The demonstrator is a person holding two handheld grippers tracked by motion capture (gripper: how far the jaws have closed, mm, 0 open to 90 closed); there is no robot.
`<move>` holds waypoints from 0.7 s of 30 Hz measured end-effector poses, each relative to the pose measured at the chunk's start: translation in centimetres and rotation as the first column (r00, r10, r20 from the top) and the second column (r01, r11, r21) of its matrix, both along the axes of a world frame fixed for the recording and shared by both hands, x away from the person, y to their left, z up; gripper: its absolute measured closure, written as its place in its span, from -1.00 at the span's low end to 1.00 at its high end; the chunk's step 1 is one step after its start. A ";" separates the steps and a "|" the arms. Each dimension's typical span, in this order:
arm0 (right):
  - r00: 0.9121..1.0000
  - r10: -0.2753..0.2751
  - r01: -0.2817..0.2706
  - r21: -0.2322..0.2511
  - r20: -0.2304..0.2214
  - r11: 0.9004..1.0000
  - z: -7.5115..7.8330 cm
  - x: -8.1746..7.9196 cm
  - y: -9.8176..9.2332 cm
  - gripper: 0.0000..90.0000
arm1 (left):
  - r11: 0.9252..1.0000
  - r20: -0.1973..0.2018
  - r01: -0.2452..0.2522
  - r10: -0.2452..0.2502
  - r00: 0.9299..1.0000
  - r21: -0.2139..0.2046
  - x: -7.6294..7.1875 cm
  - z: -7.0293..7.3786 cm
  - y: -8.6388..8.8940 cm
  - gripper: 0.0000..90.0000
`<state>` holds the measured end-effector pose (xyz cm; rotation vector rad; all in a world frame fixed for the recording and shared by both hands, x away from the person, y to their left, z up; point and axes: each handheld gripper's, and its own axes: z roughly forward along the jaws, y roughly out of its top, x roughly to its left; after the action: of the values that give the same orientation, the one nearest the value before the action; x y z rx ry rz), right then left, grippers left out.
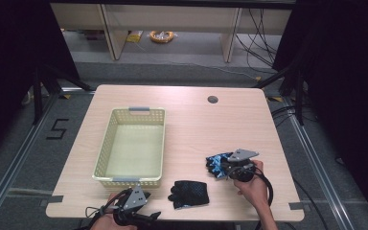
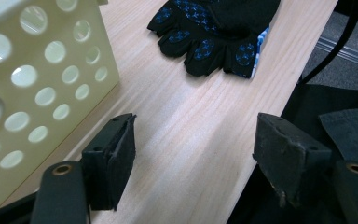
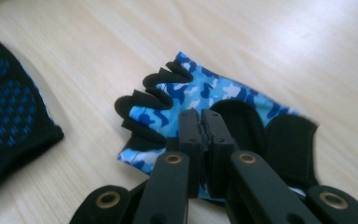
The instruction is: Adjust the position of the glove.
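On the wooden table (image 1: 191, 120), a cream perforated plastic basket (image 1: 130, 146) occupies the left-centre of the high view and holds nothing. A black fingerless glove with blue grip dots (image 1: 189, 193) lies palm up near the bottom edge, just right of the basket's near corner and apart from it. A blue camouflage fingerless glove (image 1: 218, 163) lies at right of centre, well apart from the basket, with open tabletop between the two.

The right gripper (image 1: 230, 168) rests on the camouflage glove, held by a hand entering from the lower right. In the right gripper view its jaws are clenched together, pinching a fold of the glove's fabric (image 3: 200, 98) at the wrist end.

The left gripper (image 1: 146, 216) sits at the bottom edge, below the basket. In the left gripper view its jaws stand wide apart over bare wood, released, the black glove (image 2: 214, 32) lying ahead in the upper centre and the basket wall (image 2: 42, 70) at left.
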<state>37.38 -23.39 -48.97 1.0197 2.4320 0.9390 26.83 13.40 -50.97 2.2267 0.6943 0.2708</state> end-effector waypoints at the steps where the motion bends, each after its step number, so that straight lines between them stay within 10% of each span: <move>1: 1.000 -0.001 0.001 0.010 0.010 1.000 0.3 -0.1 -0.1 0.97 | 1.000 -0.003 0.003 -0.003 1.000 0.004 0.1 -0.1 0.0 -0.36; 6: 0.998 -0.030 0.024 0.104 0.056 0.994 2.1 -0.6 -0.6 0.97 | 1.000 -0.003 0.006 -0.006 1.000 0.007 0.1 0.0 0.0 -0.36; 21: 0.991 -0.022 -0.004 0.186 0.135 0.983 5.5 -5.4 2.2 0.97 | 1.000 -0.001 -0.011 0.011 1.000 0.004 0.3 0.4 0.5 -0.46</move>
<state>31.98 -21.15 -43.42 0.9910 2.2589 1.2098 27.14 13.88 -50.52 2.2274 0.7072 0.2770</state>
